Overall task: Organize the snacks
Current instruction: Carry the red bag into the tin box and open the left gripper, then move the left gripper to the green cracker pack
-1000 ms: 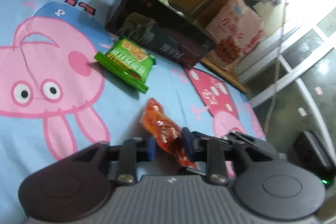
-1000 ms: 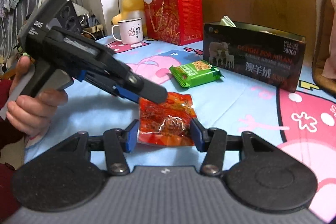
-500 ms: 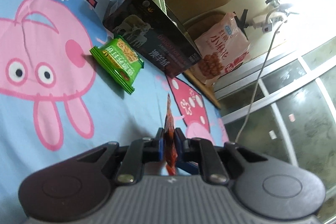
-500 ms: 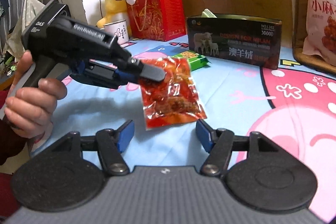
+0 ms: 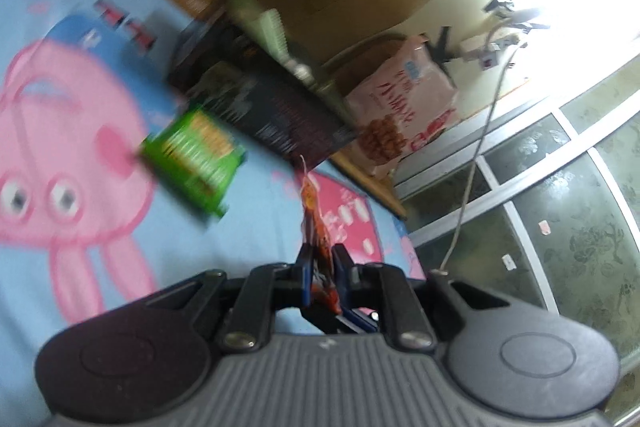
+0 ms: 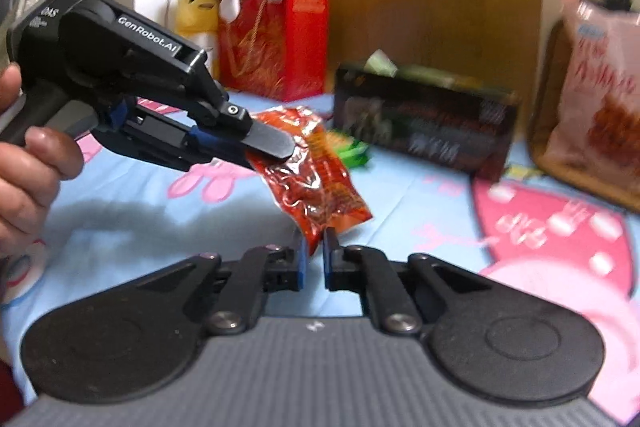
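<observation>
Your left gripper (image 6: 276, 147) pinches the red packet (image 6: 316, 175) by its upper end, centre of the right wrist frame, lifted clear of the sheet (image 6: 400, 195). The packet's long axis slants down to the right, ending between your right gripper (image 6: 313, 247) jaws, which have just been closing onto that lower corner and now nip it. The black box (image 6: 424, 123) sits in the upper right, behind the packet, open side up, so I judge it the likely destination
</observation>
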